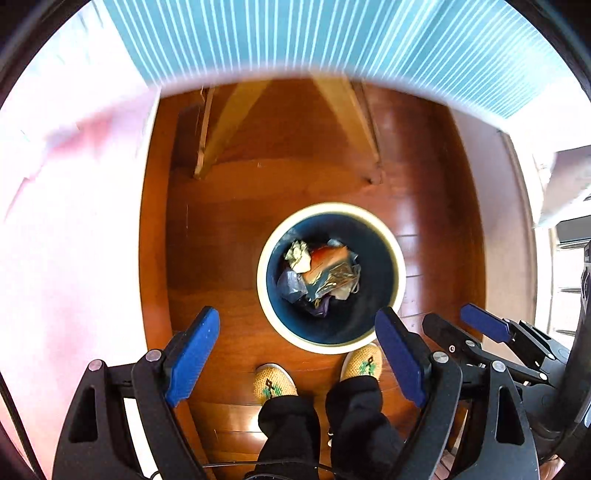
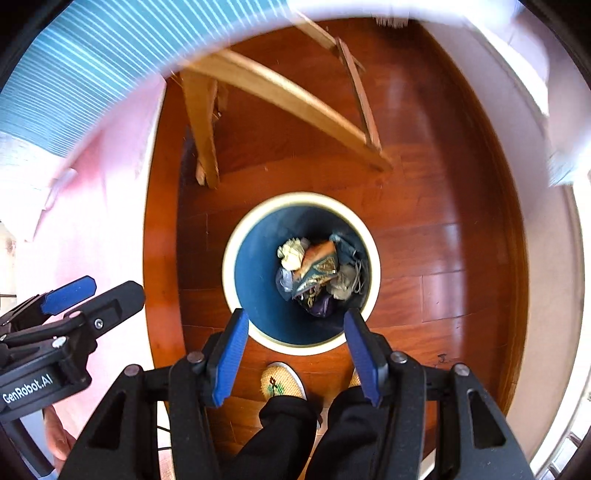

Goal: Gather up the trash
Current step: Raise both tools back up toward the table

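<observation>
A round bin with a cream rim (image 1: 263,280) (image 2: 227,266) and a dark blue inside stands on the wooden floor, straight below both grippers. At its bottom lies crumpled trash (image 1: 321,273) (image 2: 317,275): paper, foil wrappers and plastic. My left gripper (image 1: 297,314) hangs above the bin's near edge, open, with nothing between its blue pads. My right gripper (image 2: 295,317) is also open and empty over the near rim. Each shows in the other's view: the right gripper (image 1: 461,321) at the right edge, the left gripper (image 2: 114,286) at the left edge.
A person's feet in knitted slippers (image 1: 274,380) (image 2: 282,382) and black trousers stand just before the bin. Wooden table legs (image 1: 221,125) (image 2: 205,122) rise behind it, under a blue striped cloth (image 1: 295,33). Pink fabric (image 1: 74,192) hangs along the left.
</observation>
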Tool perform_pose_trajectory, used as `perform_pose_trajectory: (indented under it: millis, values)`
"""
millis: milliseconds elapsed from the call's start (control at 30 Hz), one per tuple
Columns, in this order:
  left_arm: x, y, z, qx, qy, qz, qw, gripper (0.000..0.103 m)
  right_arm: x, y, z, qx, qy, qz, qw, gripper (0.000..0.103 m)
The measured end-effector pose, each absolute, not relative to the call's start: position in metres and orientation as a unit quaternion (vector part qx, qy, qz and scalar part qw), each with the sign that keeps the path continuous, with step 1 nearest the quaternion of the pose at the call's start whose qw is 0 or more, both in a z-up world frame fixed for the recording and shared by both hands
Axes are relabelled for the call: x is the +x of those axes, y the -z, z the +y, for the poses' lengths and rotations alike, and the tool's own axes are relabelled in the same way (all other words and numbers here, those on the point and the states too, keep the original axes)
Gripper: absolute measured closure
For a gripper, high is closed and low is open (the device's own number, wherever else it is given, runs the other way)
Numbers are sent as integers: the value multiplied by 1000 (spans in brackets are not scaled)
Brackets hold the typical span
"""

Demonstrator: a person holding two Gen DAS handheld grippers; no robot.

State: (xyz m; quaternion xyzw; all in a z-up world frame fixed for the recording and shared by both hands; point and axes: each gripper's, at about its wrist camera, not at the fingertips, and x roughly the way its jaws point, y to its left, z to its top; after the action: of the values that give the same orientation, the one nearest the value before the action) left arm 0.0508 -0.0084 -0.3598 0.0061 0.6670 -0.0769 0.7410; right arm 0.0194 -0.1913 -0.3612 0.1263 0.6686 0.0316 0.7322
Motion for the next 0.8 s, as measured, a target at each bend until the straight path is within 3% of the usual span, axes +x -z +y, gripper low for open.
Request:
perform_pose_trajectory:
  millis: [800]
  values:
    - [22,72,25,35,120,533,837,18,-5,99,-163,97,-21,563,820,49]
